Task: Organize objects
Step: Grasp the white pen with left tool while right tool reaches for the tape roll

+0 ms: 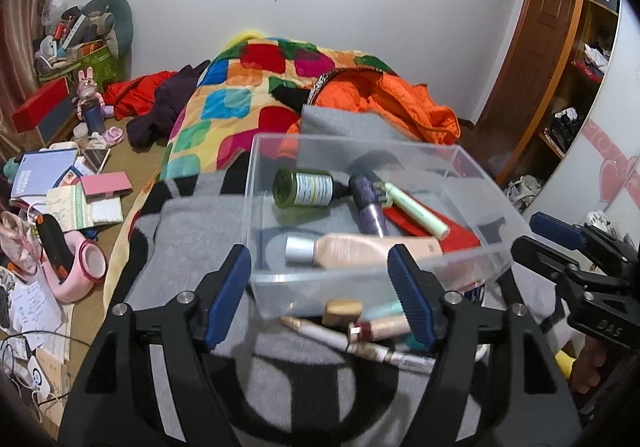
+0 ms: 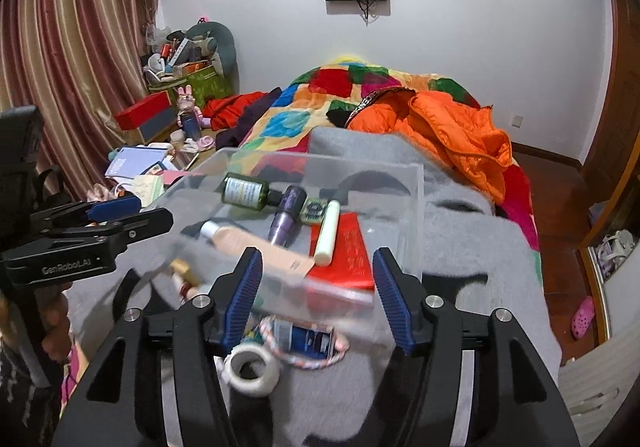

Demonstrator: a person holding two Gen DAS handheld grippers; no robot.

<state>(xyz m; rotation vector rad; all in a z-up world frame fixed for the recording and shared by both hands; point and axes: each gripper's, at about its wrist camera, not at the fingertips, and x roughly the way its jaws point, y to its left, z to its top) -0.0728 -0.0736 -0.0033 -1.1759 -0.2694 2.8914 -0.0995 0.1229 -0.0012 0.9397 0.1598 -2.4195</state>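
A clear plastic box (image 1: 352, 141) (image 2: 320, 159) sits on a grey blanket (image 1: 192, 231) on the bed. In it lie a green bottle (image 1: 304, 189) (image 2: 244, 193), a purple bottle (image 1: 368, 207), a pale green tube (image 1: 416, 209), a beige tube (image 1: 360, 249) and a red packet (image 2: 348, 251). My left gripper (image 1: 320, 275) is open, its fingers either side of the box's near wall without pressing it. My right gripper (image 2: 318, 271) is open at the box's near corner. Loose before the box: a gold-capped bottle (image 1: 342, 311), a white pen (image 1: 332, 337), a tape roll (image 2: 250, 367), a blue packet (image 2: 304, 337).
Behind the box lie a patchwork quilt (image 1: 224, 103) and an orange jacket (image 1: 392, 99). Books, boxes and a pink container (image 1: 80, 267) crowd the floor at the left. Wardrobe shelves (image 1: 572, 87) stand at the right. A hand (image 2: 56, 319) holds the left gripper's handle.
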